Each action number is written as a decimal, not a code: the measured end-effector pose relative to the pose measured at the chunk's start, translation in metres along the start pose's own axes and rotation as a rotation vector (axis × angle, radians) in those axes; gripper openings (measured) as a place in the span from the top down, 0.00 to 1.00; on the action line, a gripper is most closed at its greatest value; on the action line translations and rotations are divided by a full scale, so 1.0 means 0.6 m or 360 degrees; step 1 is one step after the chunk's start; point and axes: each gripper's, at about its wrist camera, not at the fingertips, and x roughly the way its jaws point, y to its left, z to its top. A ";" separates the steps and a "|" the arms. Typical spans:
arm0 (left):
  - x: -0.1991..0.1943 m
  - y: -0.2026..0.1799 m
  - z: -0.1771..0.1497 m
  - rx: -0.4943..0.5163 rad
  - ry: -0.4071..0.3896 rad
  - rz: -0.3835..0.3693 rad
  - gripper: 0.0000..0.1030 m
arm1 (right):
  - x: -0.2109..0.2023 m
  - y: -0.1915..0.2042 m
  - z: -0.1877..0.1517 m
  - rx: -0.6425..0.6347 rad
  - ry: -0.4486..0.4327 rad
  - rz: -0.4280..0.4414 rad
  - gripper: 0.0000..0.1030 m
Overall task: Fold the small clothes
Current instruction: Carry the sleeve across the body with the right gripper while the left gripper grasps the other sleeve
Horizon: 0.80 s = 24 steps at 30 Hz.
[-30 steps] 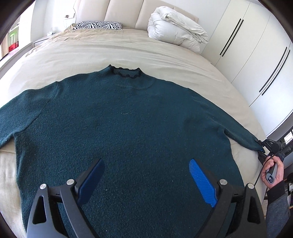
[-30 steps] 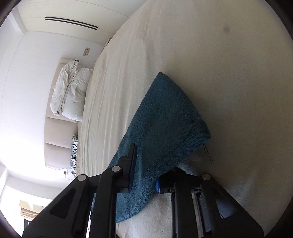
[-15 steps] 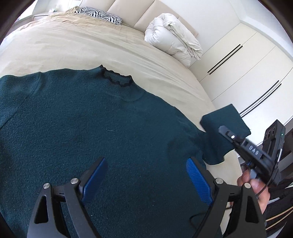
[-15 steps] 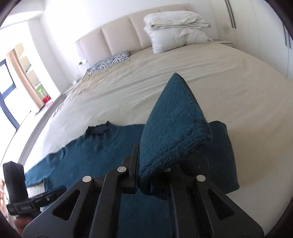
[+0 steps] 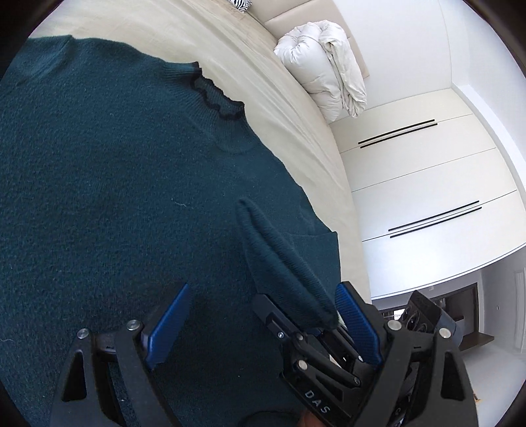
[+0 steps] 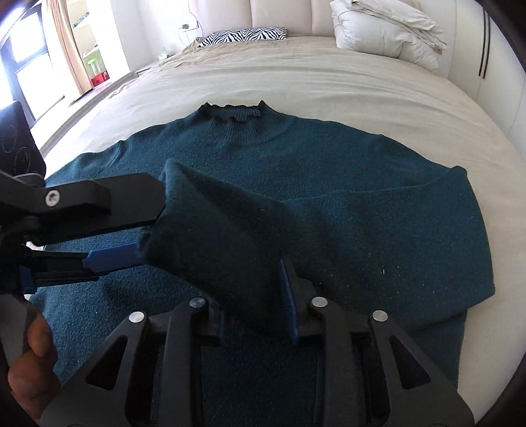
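Note:
A dark teal sweater (image 5: 115,170) lies flat on the bed, its frilled collar (image 6: 235,113) at the far side. My right gripper (image 6: 254,292) is shut on the sweater's right sleeve cuff (image 6: 213,223) and holds it above the chest; the sleeve is folded in across the body. My left gripper (image 5: 263,328) is open, low over the sweater. In the right wrist view its fingers (image 6: 111,258) come in from the left and straddle the end of the held cuff. In the left wrist view the cuff (image 5: 279,259) stands between its blue pads, with the right gripper (image 5: 305,331) under it.
The beige bed sheet (image 6: 328,85) spreads around the sweater. A folded white duvet (image 6: 384,26) and a zebra pillow (image 6: 243,34) lie by the headboard. White wardrobe doors (image 5: 427,170) stand beside the bed. A window with curtains (image 6: 62,52) is at the left.
The right gripper has carried the sleeve cuff from the bed's edge in over the sweater's chest. The left gripper has swung right, and the cuff now sits between its open fingers.

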 end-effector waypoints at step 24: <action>-0.016 -0.139 0.095 0.0517 -0.0089 0.0358 0.92 | -0.087 -0.140 -0.194 0.0627 -0.0120 0.0383 0.29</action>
